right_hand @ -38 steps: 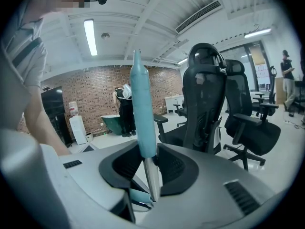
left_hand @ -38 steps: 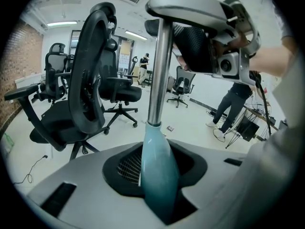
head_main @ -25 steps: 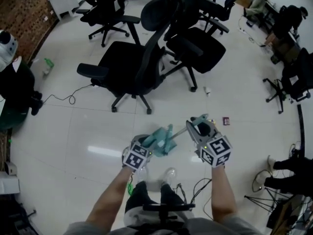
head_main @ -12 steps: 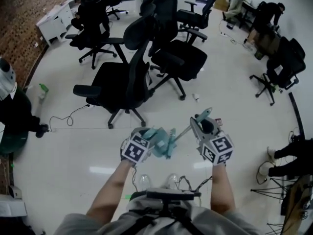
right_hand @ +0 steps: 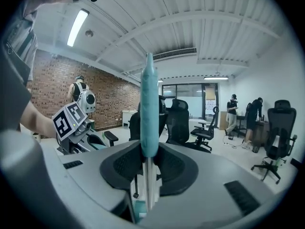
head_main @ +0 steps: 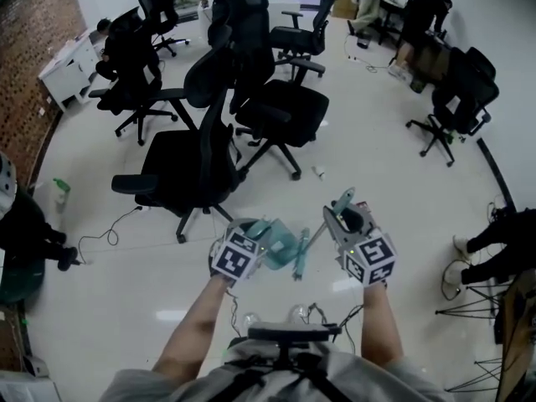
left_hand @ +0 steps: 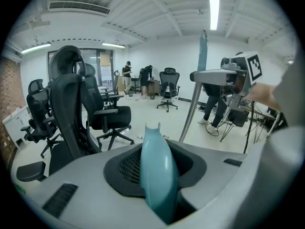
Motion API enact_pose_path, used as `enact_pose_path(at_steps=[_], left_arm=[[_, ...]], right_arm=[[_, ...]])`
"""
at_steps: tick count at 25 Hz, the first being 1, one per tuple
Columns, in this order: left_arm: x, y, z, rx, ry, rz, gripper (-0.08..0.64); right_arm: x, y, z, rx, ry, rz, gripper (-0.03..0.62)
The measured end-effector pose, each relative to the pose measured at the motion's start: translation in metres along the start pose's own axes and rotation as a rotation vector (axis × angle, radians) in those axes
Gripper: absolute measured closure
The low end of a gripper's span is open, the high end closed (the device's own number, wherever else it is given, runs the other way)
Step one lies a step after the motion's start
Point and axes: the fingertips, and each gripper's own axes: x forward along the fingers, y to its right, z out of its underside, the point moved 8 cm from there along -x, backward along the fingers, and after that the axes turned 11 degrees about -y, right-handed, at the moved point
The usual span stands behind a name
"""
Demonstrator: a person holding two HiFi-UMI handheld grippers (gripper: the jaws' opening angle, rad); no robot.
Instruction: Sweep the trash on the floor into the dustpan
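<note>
**A:** What do we have in the jaws?

**B:** The jaws of our left gripper [head_main: 252, 238] are closed on the teal handle of the dustpan [left_hand: 158, 174]. The handle fills the gap between them and pokes out past the tips.

**A:** And on the other side?

**B:** The jaws of our right gripper [head_main: 341, 210] are drawn in narrow on the broom [right_hand: 149, 109], just where its teal grip meets the bare metal pole. The grip stands up above the jaws and the pole drops away below them.

**A:** Where are the two tools, going by the nearest black chair [head_main: 189, 171]?

**B:** Both are on our side of that chair, lifted off the floor [head_main: 402, 193] in front of us. The dustpan sits between our two grippers, and the broom's pole slants down towards it. We cannot tell whether the two touch.

**A:** And the trash?

**B:** We see one small pale scrap of trash [head_main: 319, 172]. It lies on the floor to the right of that chair, apart from the dustpan.

**A:** Anything else around?

**B:** A thin cable [head_main: 117, 223] trails on the floor to the left of that chair. More black chairs stand beyond it.
</note>
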Motion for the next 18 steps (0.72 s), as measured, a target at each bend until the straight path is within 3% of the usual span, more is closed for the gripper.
enact_pose_path(at_steps=[18], left_arm=[[0.001, 0.010, -0.018, 0.050, 0.026, 0.030, 0.449]], right_arm=[[-0.025, 0.000, 0.005, 0.025, 0.017, 0.060, 0.505]])
